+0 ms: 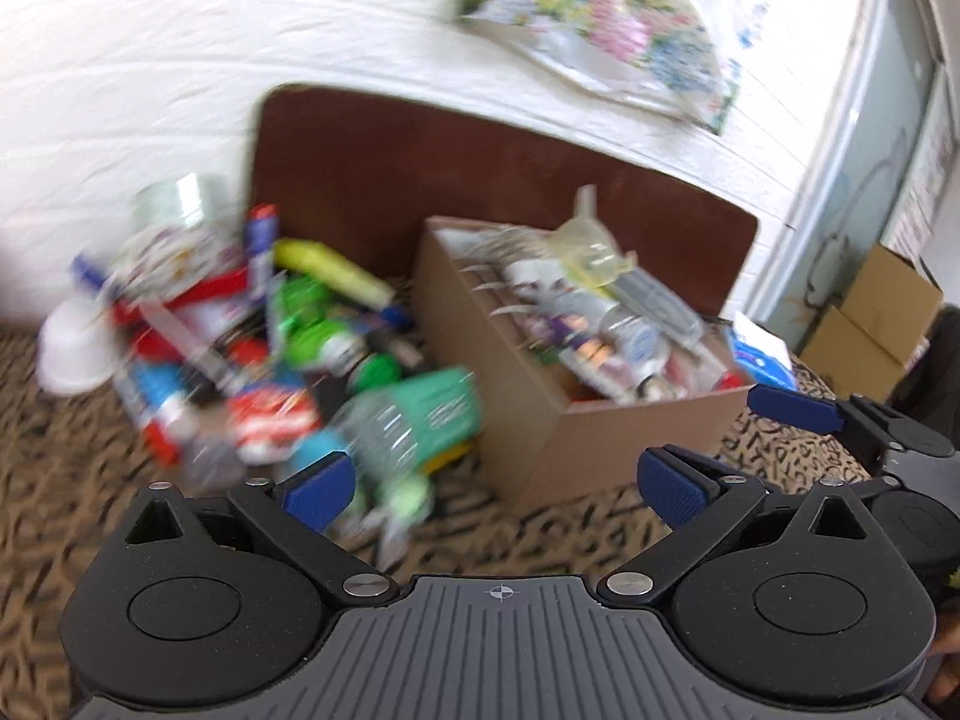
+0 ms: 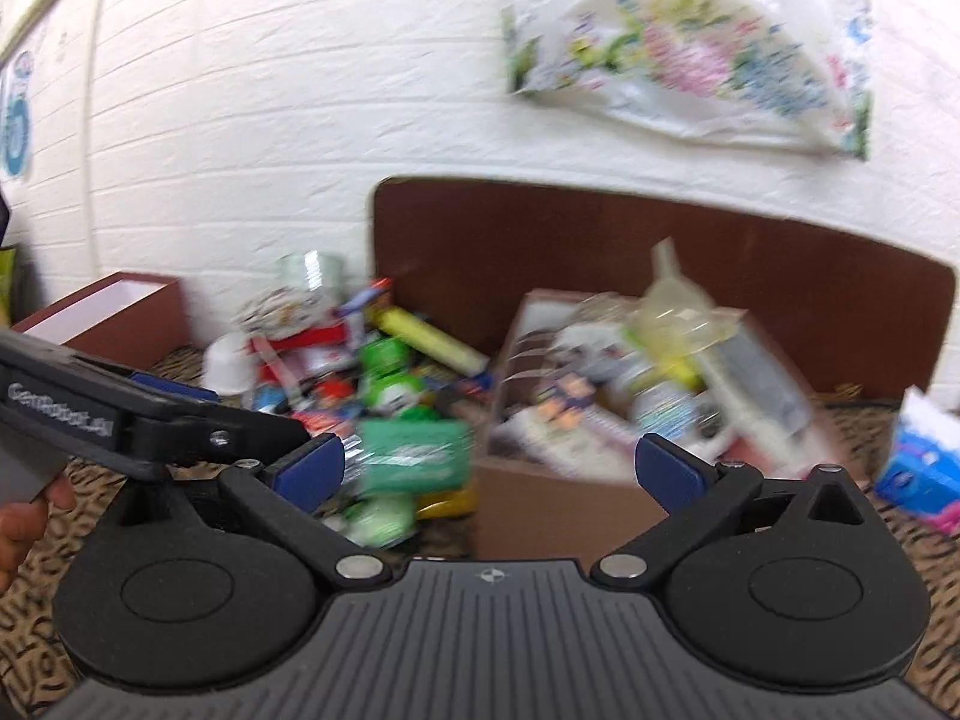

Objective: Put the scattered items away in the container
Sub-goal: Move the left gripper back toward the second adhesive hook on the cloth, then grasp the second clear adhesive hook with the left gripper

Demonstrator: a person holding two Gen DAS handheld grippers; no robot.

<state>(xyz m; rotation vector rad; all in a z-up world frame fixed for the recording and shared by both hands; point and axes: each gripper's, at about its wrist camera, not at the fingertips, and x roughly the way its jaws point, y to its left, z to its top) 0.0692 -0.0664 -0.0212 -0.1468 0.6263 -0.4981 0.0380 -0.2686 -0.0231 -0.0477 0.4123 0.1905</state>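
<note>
A brown cardboard box stands on the patterned surface, filled with packets, tubes and a clear plastic funnel. To its left lies a blurred heap of scattered items: a yellow tube, a green packet, a white cup, red and blue packs. My left gripper is open and empty, low in front of the heap and box. My right gripper is open and empty too. The right gripper's finger shows at the right of the left wrist view.
A dark brown board leans on the white brick wall behind the box. A floral plastic sheet hangs above. A maroon box sits far left, blue packs at the right, cardboard cartons beyond.
</note>
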